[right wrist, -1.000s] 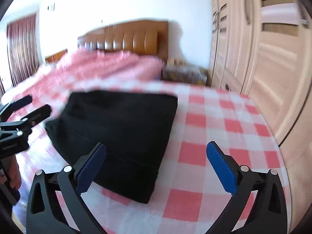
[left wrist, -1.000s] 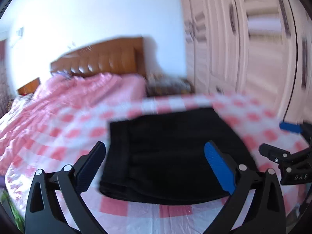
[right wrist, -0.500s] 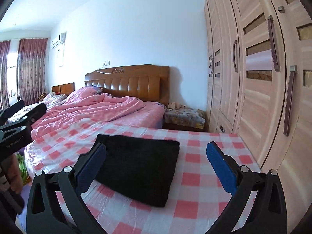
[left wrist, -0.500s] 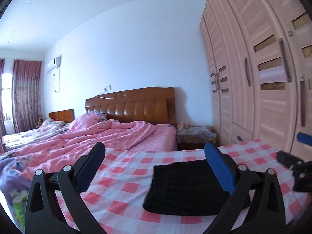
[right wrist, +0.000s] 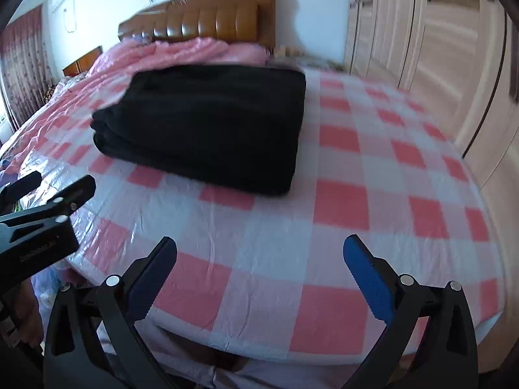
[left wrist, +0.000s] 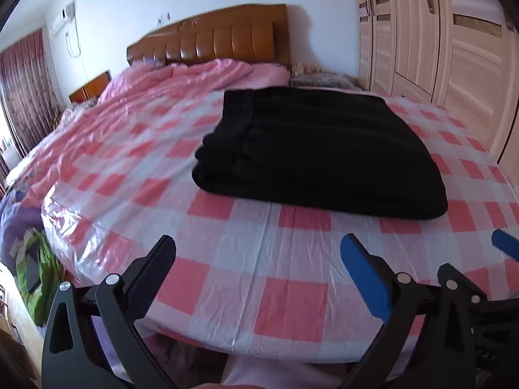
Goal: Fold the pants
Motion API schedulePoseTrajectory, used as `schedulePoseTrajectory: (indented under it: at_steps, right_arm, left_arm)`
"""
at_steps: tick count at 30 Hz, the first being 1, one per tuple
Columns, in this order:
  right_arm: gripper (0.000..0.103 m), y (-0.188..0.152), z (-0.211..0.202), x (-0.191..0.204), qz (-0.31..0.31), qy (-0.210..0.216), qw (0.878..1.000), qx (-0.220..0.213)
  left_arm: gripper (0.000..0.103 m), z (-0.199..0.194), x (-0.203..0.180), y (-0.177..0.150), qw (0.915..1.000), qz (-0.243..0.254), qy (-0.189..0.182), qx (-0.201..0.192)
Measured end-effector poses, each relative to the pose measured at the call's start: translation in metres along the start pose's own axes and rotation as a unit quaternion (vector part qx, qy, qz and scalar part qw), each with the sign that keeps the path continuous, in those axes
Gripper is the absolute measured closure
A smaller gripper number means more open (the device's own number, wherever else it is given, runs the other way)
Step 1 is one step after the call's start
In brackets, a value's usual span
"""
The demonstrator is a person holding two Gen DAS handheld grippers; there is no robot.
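the black pants [left wrist: 321, 152] lie as a thick folded stack on the checkered sheet [left wrist: 246, 259], so the folding looks done. you hold your left gripper [left wrist: 259, 259] and right gripper [right wrist: 259, 259] spread and empty, near the bed edge, apart from the stack.

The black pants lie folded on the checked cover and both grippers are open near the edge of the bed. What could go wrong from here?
1. The plastic checked cover looks smooth and wrinkled; a push on the black pants might slide the whole stack.
2. The stacked layers at the left end look loose; a pinch there by the left gripper could take only the top layers and open the fold.
3. The right gripper hangs close beside the left one; they might collide.
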State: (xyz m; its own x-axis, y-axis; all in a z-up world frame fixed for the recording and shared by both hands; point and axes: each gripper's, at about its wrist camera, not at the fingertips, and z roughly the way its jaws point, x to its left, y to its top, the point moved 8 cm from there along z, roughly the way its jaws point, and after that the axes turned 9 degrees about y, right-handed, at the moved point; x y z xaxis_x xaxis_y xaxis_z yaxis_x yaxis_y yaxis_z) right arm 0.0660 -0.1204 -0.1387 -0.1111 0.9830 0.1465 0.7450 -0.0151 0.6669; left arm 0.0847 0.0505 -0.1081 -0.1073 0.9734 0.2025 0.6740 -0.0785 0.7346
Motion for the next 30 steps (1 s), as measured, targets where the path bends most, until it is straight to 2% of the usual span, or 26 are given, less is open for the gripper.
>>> schedulePoseTrajectory:
  at_steps: [7, 15, 30]
  right_arm:
    - [0.004, -0.008, -0.002, 0.004, -0.003, -0.003, 1.0, -0.003]
    - [0.004, -0.007, 0.003, 0.009, -0.02, -0.001, 1.0, 0.003]
    - [0.004, -0.008, 0.004, 0.008, -0.016, 0.0, 1.0, 0.008]
  left_arm:
    - [0.001, 0.002, 0.004, -0.006, 0.9995, -0.02, -0.021, 0.016]
    - [0.001, -0.002, -0.005, -0.006, 0.9996, -0.004, -0.026, 0.009]
    - [0.001, -0.001, -0.005, -0.007, 0.9995, -0.004, -0.031, 0.011]
